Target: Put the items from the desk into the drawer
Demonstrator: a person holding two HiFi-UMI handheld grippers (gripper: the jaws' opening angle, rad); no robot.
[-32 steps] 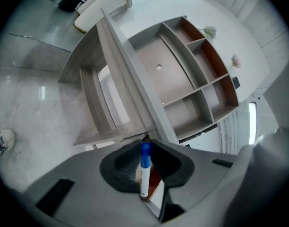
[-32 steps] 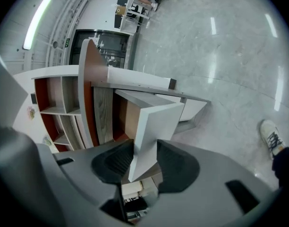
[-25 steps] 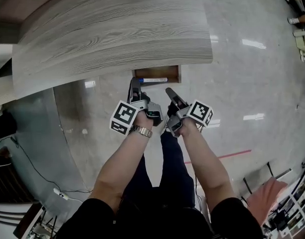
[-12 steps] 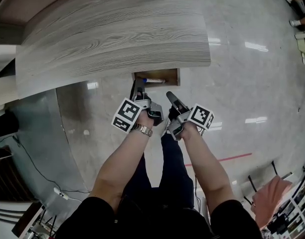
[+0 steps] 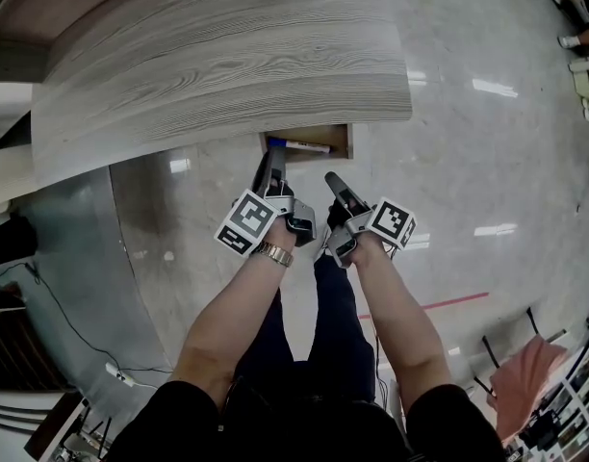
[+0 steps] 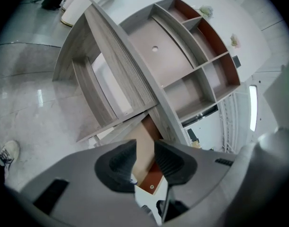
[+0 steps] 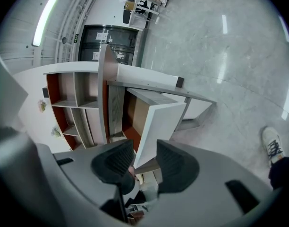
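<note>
A grey wood-grain desk top [image 5: 217,65] fills the upper head view. Below its near edge a brown drawer [image 5: 345,141] stands open, with a white marker with a blue cap [image 5: 299,145] lying inside. My left gripper [image 5: 273,154] points at the drawer's front left corner. Its jaws stand a narrow gap apart with nothing between them [image 6: 144,148], and the drawer's brown inside [image 6: 147,136] shows through the gap. My right gripper [image 5: 330,178] hangs a little nearer to me, right of the left one. It is open and empty [image 7: 144,150], facing the drawer's white front [image 7: 156,126].
A shelf unit with red-brown compartments [image 6: 191,56] rises behind the desk. Glossy stone floor [image 5: 487,162] surrounds it, with a red line [image 5: 420,306] at the right and cables [image 5: 73,335] at the left. A shoe [image 7: 273,145] shows on the floor.
More of the drawer and the marker shows under the desk edge than half a second ago. Both grippers have stayed close to the drawer front, shifted only slightly.
</note>
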